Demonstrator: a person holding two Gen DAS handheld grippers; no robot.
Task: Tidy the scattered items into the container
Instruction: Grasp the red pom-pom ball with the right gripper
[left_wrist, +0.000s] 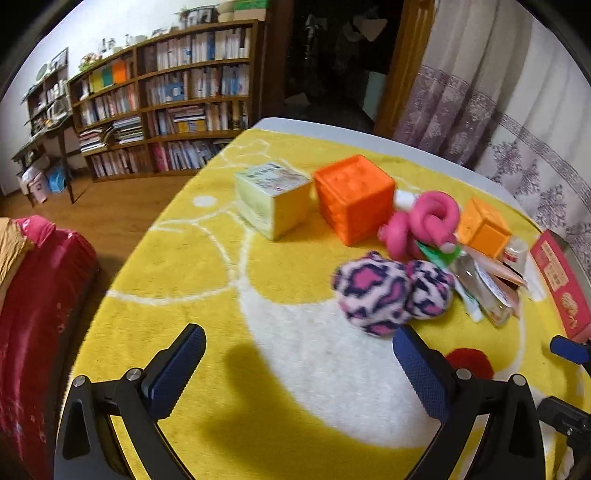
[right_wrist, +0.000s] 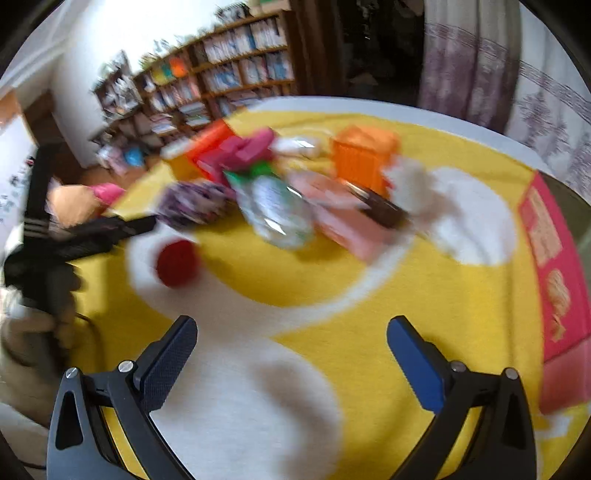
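Left tongs (left_wrist: 299, 354) agape; right tongs (right_wrist: 291, 345) agape, empty.

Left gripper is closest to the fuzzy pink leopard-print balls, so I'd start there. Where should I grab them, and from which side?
Take the nearer ball of the leopard-print pair across its round middle, coming from the near side with the open left gripper angled down. Its left flank faces bare yellow blanket, so one finger has room there. The other finger must slip into the seam against the second ball, which it touches.

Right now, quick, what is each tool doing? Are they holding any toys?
Left tool: open, holding nothing, above the yellow blanket.
Right tool: open, holding nothing.
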